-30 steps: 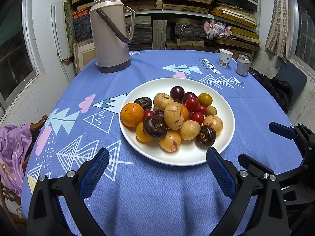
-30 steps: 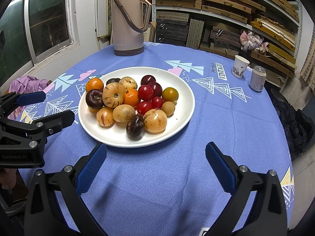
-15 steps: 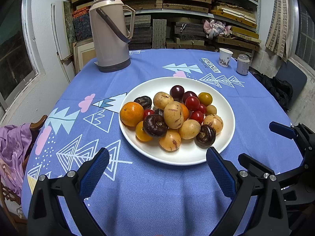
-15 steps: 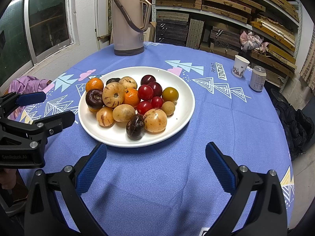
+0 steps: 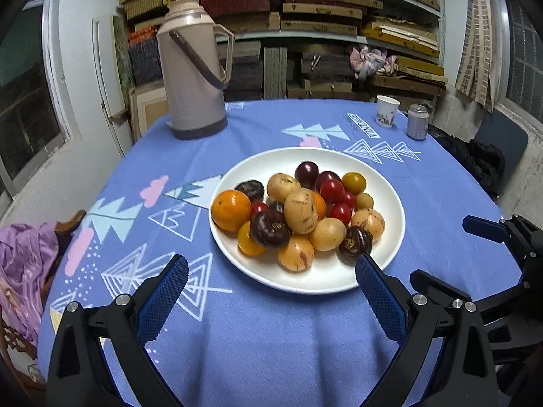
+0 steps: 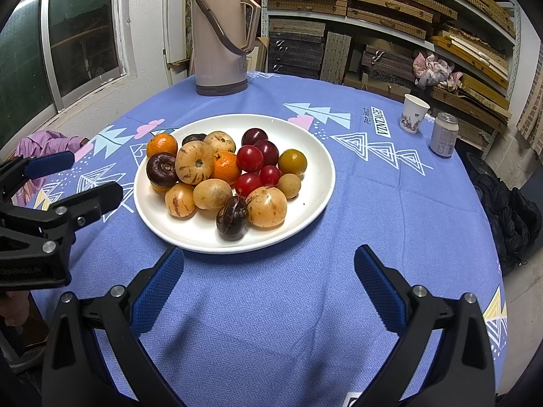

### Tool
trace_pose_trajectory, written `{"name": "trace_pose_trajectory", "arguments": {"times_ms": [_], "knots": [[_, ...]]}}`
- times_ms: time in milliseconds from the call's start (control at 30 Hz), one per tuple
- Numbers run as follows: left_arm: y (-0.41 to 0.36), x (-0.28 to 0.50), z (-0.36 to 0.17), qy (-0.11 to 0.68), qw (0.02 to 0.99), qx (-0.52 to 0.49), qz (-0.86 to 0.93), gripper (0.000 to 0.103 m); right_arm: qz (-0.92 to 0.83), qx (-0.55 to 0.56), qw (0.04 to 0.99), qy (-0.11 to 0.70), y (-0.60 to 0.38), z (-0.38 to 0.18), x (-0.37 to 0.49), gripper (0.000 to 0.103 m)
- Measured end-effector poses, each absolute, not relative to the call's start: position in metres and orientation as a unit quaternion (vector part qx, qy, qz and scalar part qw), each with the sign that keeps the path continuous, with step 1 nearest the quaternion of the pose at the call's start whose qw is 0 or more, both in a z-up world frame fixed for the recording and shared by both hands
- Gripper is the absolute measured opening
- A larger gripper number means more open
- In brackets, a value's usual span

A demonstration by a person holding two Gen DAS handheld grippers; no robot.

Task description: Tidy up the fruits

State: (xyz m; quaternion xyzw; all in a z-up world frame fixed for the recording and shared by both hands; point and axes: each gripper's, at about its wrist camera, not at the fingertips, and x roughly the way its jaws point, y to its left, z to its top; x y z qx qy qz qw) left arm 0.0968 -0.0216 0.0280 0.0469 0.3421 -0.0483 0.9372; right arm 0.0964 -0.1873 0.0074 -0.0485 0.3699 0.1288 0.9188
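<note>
Blue-padded and spread wide, my left tool [image 5: 271,281] hangs over the cloth at the near rim of the plate [image 5: 390,183], gripping nothing. My right tool [image 6: 269,268] is released the same way, empty, low over the table [image 6: 390,210] just short of the plate's near edge.

All the fruit I can see sits on that one white plate in a loose heap: an orange [image 5: 231,210] at the left edge, dark purple fruits [image 5: 269,228], tan speckled ones [image 5: 300,210] through the middle, small red ones [image 5: 332,191] toward the back, and a yellowish one [image 5: 354,182] beside them. Kinds are partly clustered, partly mixed, with some pieces resting on others. I see no loose fruit on the cloth.

My judgement: this fits two stages. Either the fruit has been gathered onto the plate and the job is close to finished, or this pile is what I am meant to sort by kind. No second dish is in view, so I cannot settle it.

Beyond stand a thermos [image 5: 195,68], a paper cup [image 5: 387,111] and a can [image 5: 417,122].
</note>
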Motion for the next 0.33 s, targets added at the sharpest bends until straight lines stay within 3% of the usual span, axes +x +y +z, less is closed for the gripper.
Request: {"name": "trace_pose_trajectory", "arguments": {"times_ms": [333], "knots": [[-0.0213,0.1033,0.0267,0.372,0.926,0.039,-0.052,0.099,0.129,-0.049,0.918,0.371,-0.1901,0.0048,0.0959,0.098]]}}
